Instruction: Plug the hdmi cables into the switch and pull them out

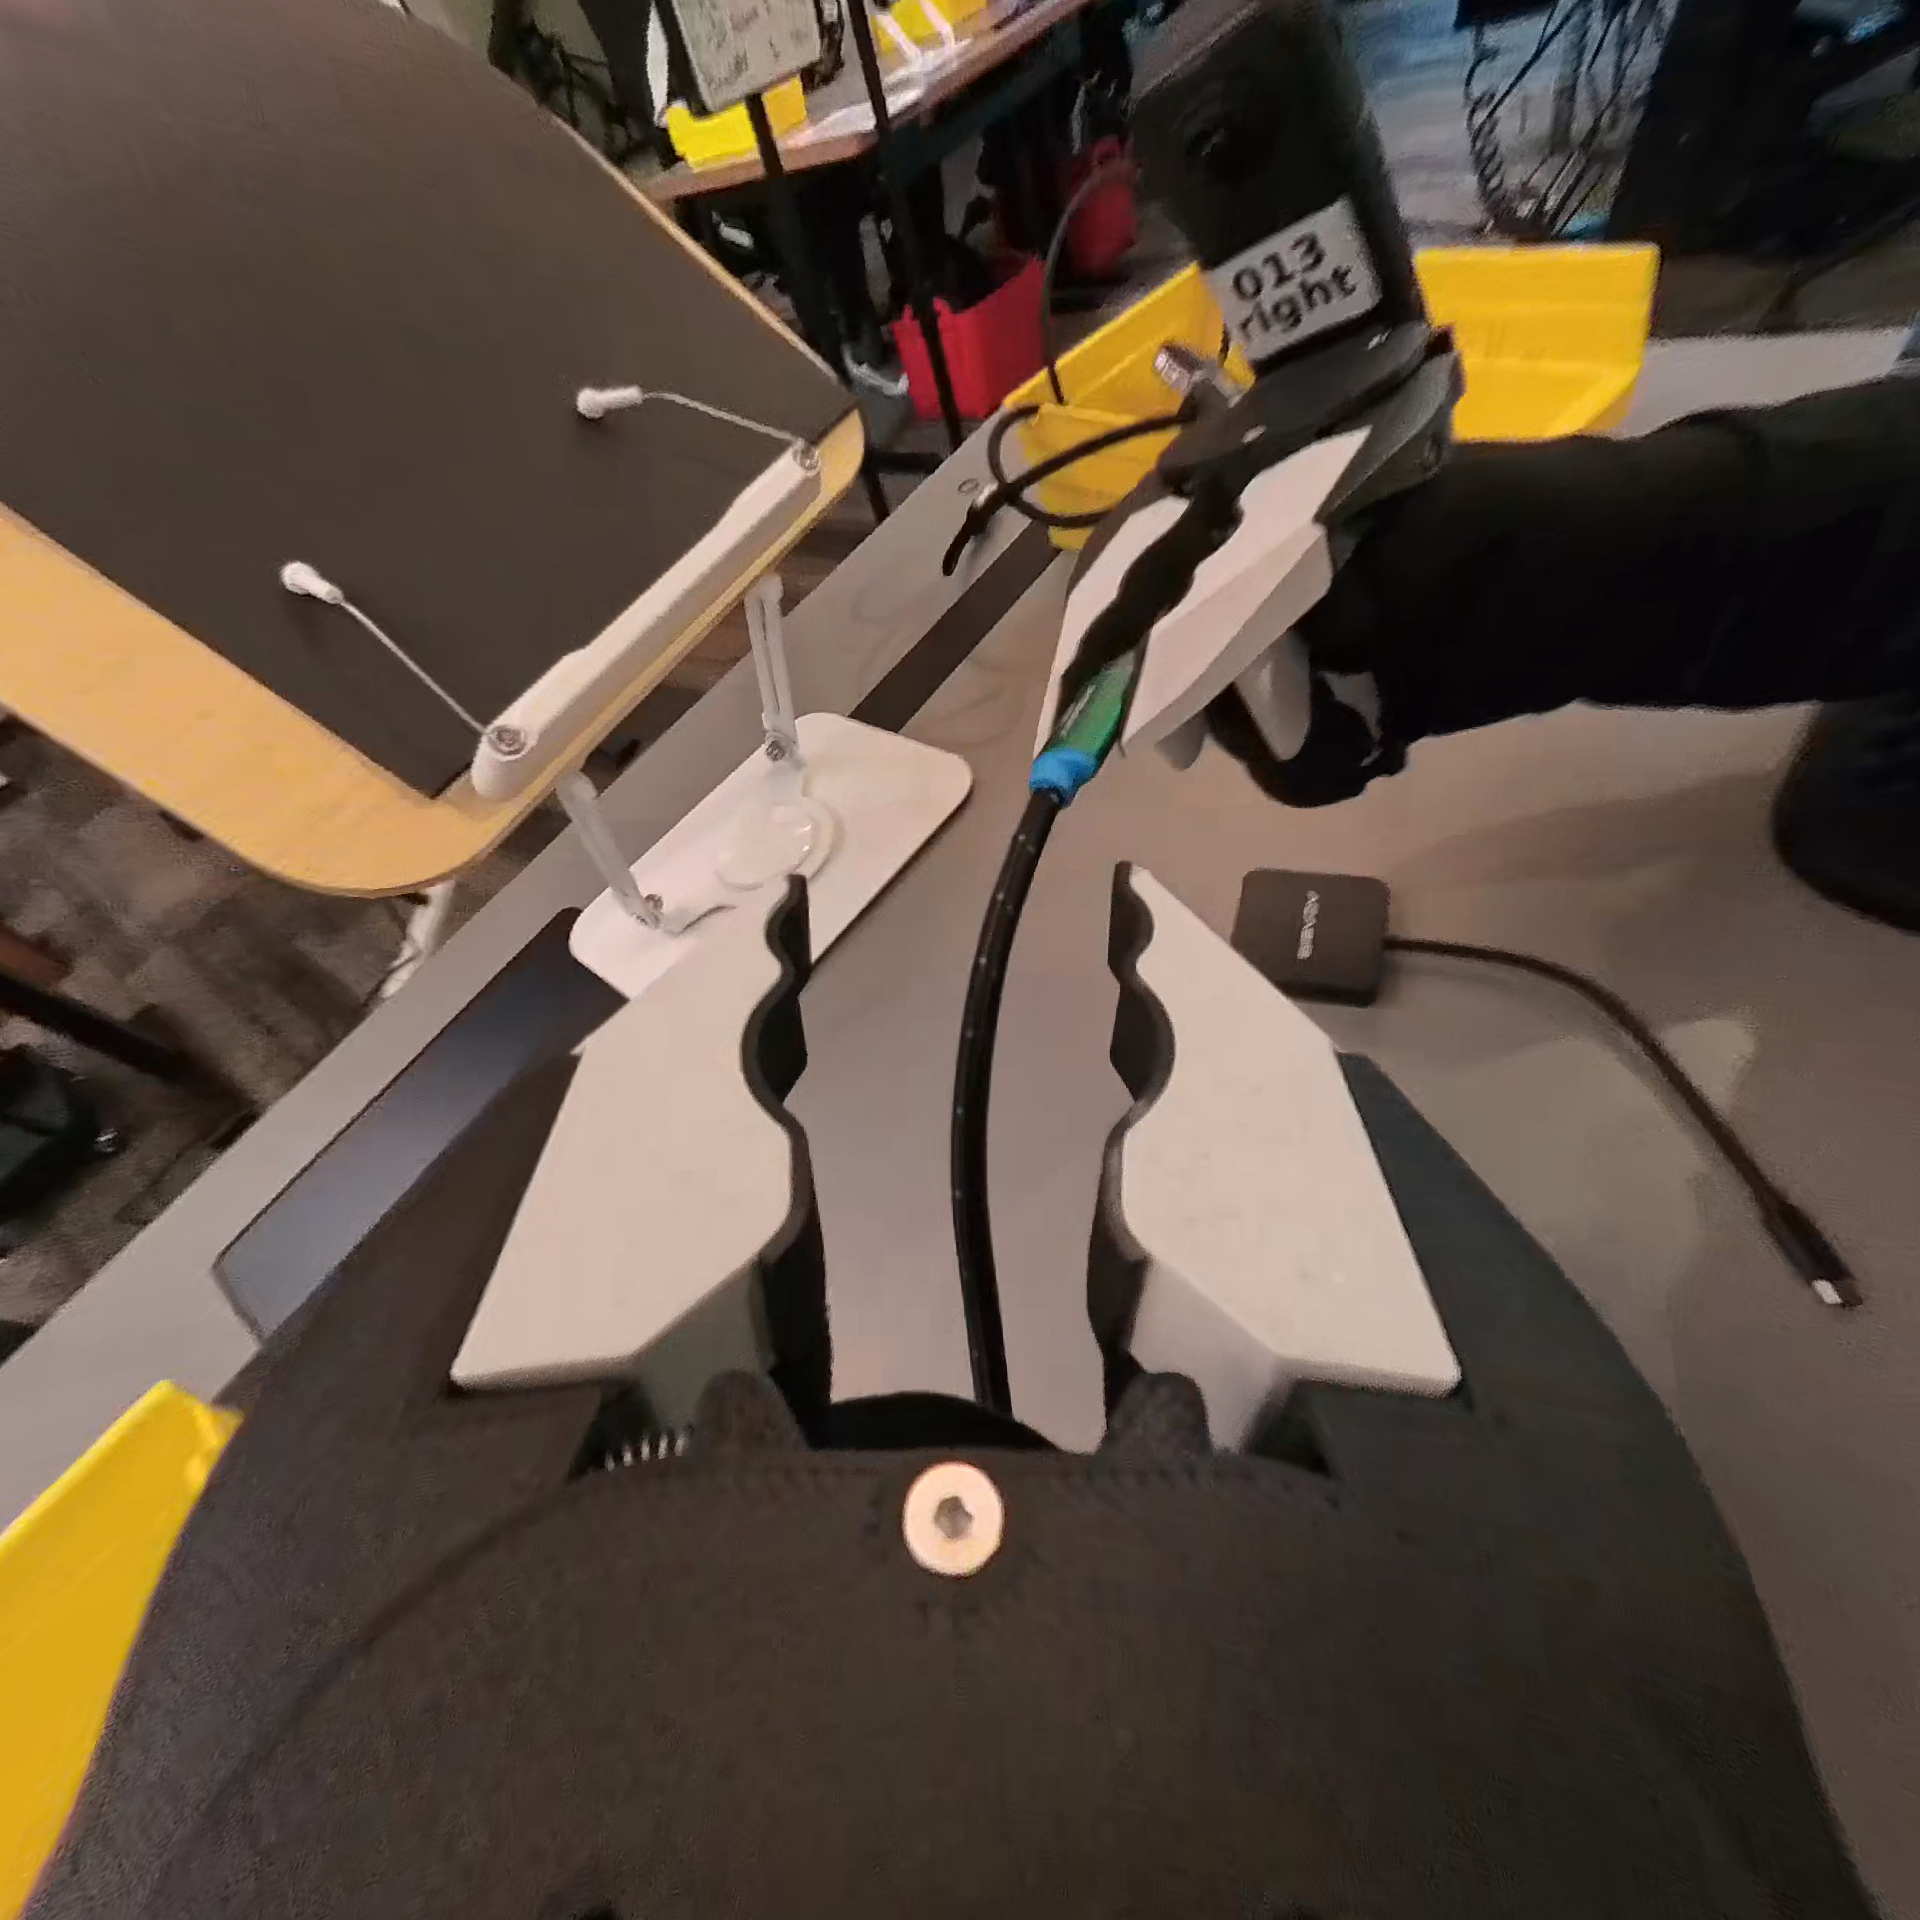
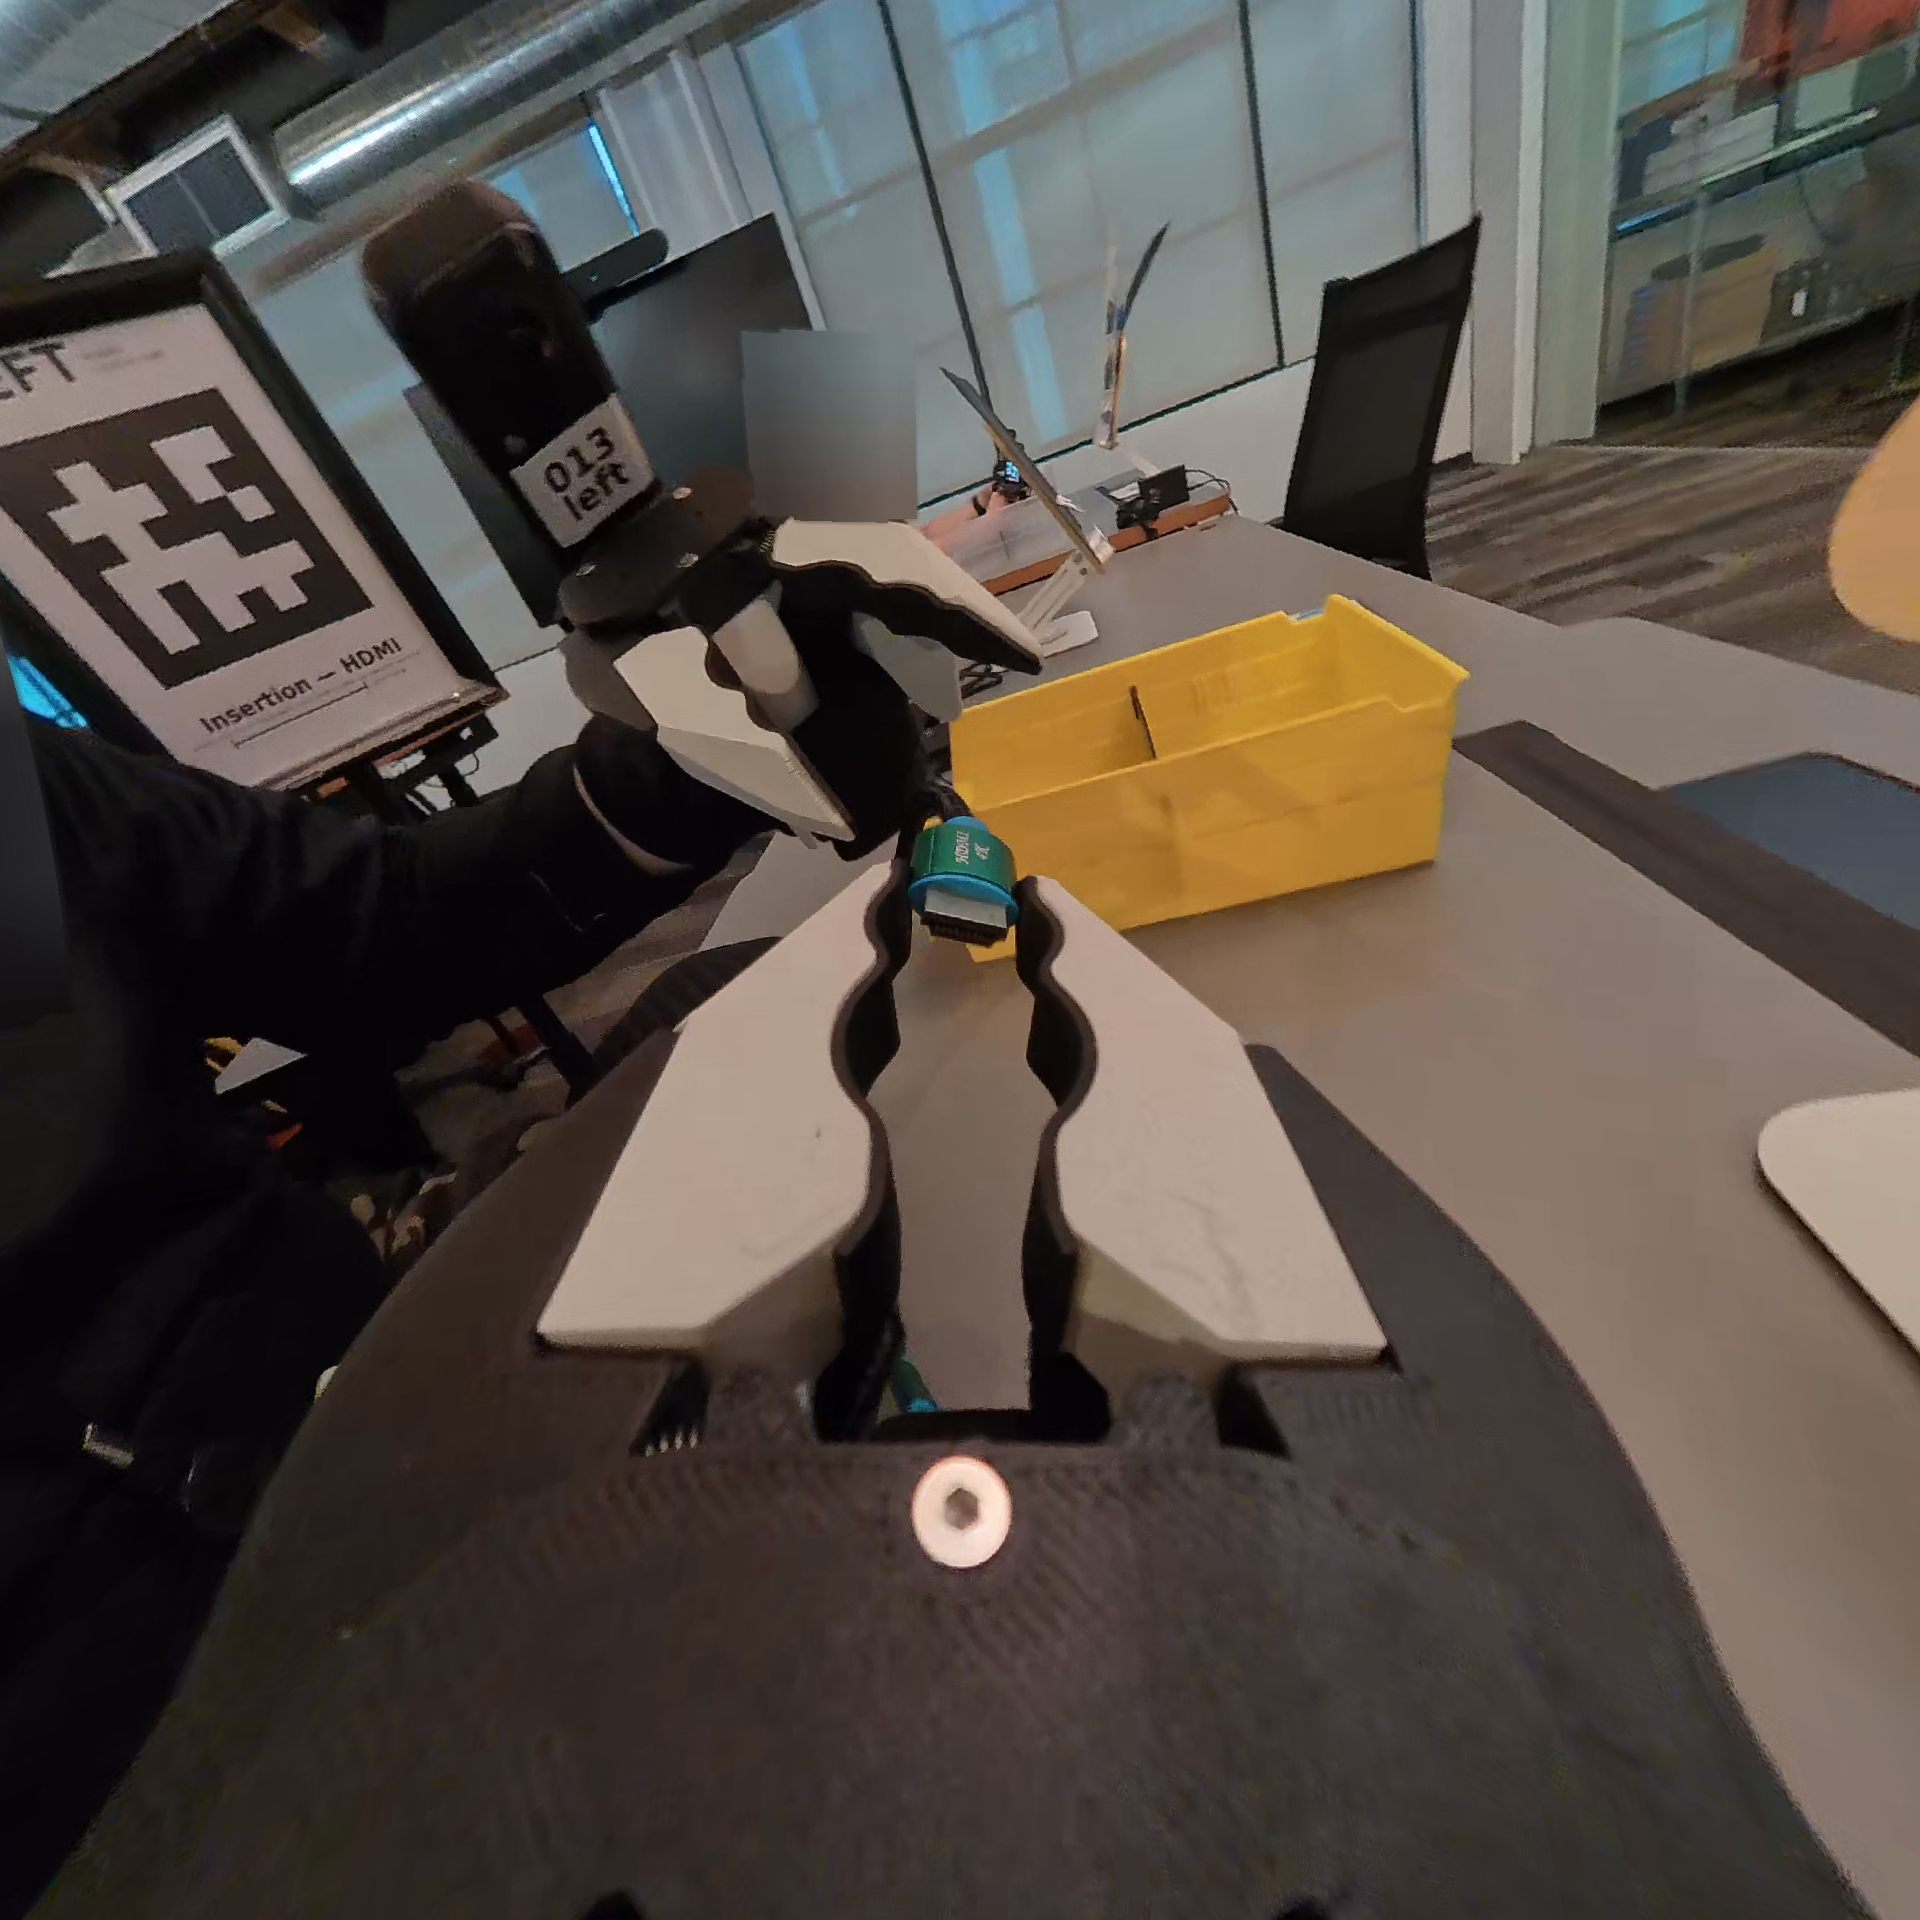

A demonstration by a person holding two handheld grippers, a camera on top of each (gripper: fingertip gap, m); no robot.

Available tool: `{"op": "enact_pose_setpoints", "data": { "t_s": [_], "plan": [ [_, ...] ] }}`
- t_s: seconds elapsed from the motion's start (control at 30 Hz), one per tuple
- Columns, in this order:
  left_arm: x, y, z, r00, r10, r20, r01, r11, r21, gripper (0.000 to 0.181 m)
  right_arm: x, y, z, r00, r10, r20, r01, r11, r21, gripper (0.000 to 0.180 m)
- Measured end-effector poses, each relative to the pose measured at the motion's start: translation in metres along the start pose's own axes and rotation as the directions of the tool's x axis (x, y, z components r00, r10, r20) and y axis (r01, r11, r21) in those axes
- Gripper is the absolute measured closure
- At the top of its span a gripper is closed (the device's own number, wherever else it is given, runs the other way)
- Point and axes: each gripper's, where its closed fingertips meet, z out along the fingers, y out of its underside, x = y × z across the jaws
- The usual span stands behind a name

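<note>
The right gripper (image 2: pixel 961 914) is closed on the green-and-blue HDMI plug (image 2: pixel 961 878), pinching it at the fingertips. In the right wrist view the plug's metal tip points back toward the camera and slightly down; in the left wrist view the same plug (image 1: pixel 1081 717) sits between the right gripper's (image 1: pixel 1127 717) white fingers with its long axis slanting steeply, and its black HDMI cable (image 1: pixel 987 1039) drops from the blue collar in a gentle curve, running lengthwise through the gap of the left gripper (image 1: pixel 956 925). The left gripper's fingers stand wide apart, not touching the cable. The plug's green shell carries white print, and each gripper's camera housing bears a white label with black characters. The small black switch (image 1: pixel 1314 935) lies flat on the grey surface (image 1: pixel 1558 831), right of the cable, with pale lettering on top and a thin black lead (image 1: pixel 1662 1091) trailing away. A yellow bin (image 2: pixel 1205 800) sits on the surface beyond the plug.
</note>
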Motion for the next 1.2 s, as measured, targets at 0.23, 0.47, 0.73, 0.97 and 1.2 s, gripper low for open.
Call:
{"op": "enact_pose_setpoints", "data": {
  "t_s": [0.23,0.47,0.73,0.97,1.2],
  "plan": [
    [-0.003,-0.012,-0.013,0.989,-0.120,-0.090,0.128,0.988,0.090,0.118,-0.019,-0.012,0.027,0.987,-0.130,0.099,0.133,0.991,-0.027,0.161],
    [-0.026,-0.023,-0.033,0.961,-0.241,-0.135,0.265,0.942,0.206,0.122,-0.033,-0.022,0.043,0.955,-0.233,0.183,0.241,0.970,-0.019,0.161],
    [-0.050,0.038,-0.015,0.966,-0.250,-0.060,0.254,0.966,0.055,0.128,-0.060,-0.029,0.046,0.901,-0.334,0.276,0.332,0.942,0.055,0.161],
    [-0.039,0.043,-0.002,0.963,-0.249,-0.107,0.256,0.965,0.060,0.130,-0.053,-0.037,0.039,0.905,-0.351,0.241,0.339,0.936,0.092,0.162],
    [-0.063,0.007,-0.046,0.944,-0.304,-0.127,0.327,0.914,0.240,0.126,-0.039,-0.044,0.028,0.917,-0.348,0.193,0.327,0.936,0.131,0.162]
  ]
}}
